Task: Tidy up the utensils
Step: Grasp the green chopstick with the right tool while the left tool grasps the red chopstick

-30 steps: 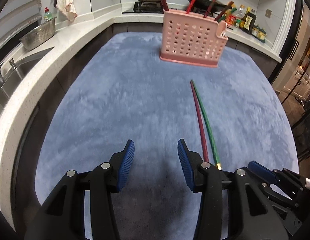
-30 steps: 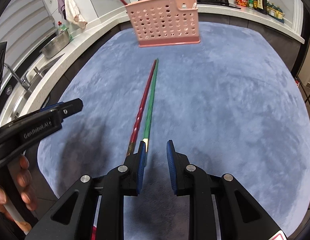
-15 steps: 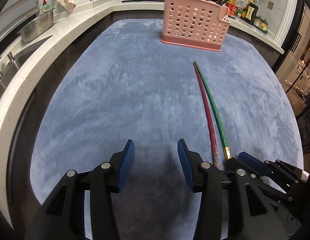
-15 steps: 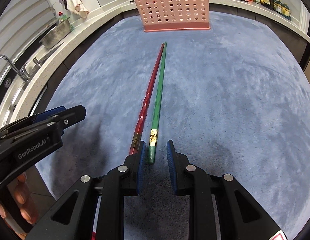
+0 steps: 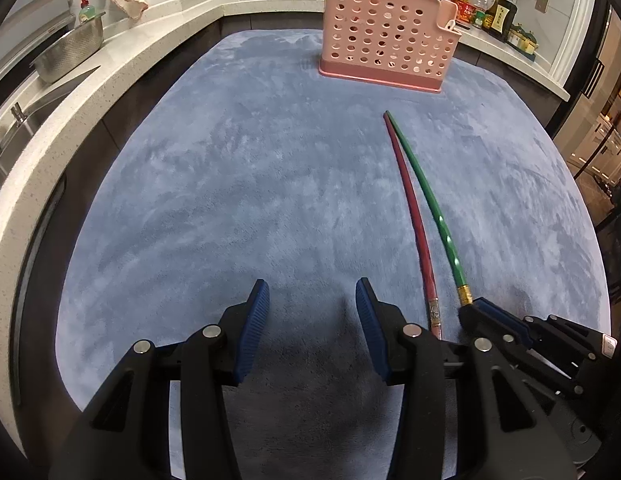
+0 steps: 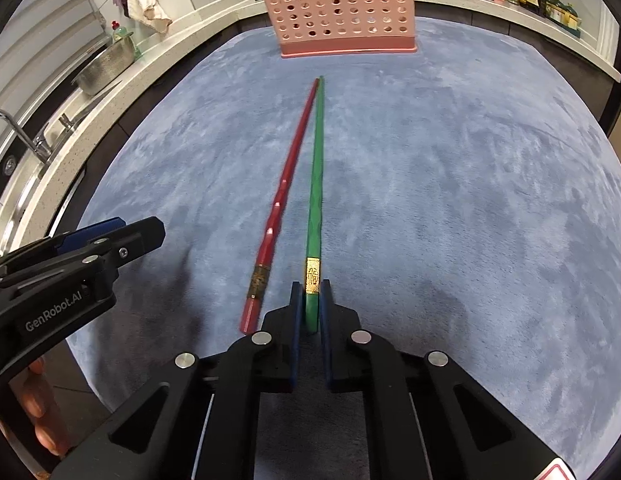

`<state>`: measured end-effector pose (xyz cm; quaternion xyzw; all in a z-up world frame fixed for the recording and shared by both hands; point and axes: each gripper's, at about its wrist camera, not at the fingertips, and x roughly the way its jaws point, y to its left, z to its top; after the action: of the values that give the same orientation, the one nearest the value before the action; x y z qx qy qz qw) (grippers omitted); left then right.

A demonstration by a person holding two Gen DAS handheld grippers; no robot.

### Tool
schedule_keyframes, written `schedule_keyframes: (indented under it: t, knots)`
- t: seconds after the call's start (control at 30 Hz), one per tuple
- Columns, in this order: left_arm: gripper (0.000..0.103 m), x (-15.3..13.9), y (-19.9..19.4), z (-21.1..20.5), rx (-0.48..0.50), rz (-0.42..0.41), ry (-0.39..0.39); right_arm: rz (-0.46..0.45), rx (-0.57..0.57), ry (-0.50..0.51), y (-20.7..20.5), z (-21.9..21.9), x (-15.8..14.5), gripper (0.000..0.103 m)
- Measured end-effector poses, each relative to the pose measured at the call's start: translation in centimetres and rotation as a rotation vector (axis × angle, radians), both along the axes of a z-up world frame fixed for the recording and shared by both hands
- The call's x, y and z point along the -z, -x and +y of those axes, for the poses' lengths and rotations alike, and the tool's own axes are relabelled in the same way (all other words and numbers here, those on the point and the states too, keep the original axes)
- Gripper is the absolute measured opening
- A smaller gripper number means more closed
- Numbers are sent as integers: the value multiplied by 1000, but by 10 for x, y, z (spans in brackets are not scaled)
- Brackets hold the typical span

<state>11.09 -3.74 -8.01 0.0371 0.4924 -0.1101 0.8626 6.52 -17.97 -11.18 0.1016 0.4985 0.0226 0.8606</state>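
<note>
- Left wrist view: the left tongs [image 5: 308,322] fill the bottom of the frame, tilted steeply down at the blue plush mat [image 5: 230,200] that covers the table, their blue pads [image 5: 256,312] set moderately apart with only bare mat between them.
- Right of them, a red chopstick [image 5: 410,216] and a green chopstick [image 5: 428,204] run from the lower right up toward the centre, their far tips meeting just short of the pink perforated utensil basket [image 5: 386,48] in the upper middle.
- The right tongs [image 5: 476,308] enter from the lower right corner, their tip over the near end of the green chopstick just below its gold band.
- More chopsticks stand in the basket, poking above its rim at the top edge.
- Right wrist view: the right tongs [image 6: 311,304] sit at the bottom centre, angled down, and their jaws have just been closing; they now pinch the butt end of the green chopstick [image 6: 316,184] just behind its gold band.
- The red chopstick [image 6: 282,200] lies free on the mat [image 6: 470,200] just left of it, apart at the near ends and touching at the far tips.
- The basket [image 6: 342,12] stands at the top centre.
- The left tongs [image 6: 126,236] reach in from the left edge, level with the chopsticks' near ends but apart from them; fingers [image 6: 34,408] of the hand holding them show at the lower left.
</note>
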Motion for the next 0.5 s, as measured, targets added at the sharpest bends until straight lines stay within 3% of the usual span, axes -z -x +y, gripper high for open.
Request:
schedule_keyframes:
  t: [0.3, 0.5]
  knots:
    - [51, 3, 5, -11, 26, 13, 8, -13, 85, -5, 17, -31, -4, 7]
    - [61, 6, 10, -27, 62, 29, 22, -23, 149, -9, 30, -54, -9, 7]
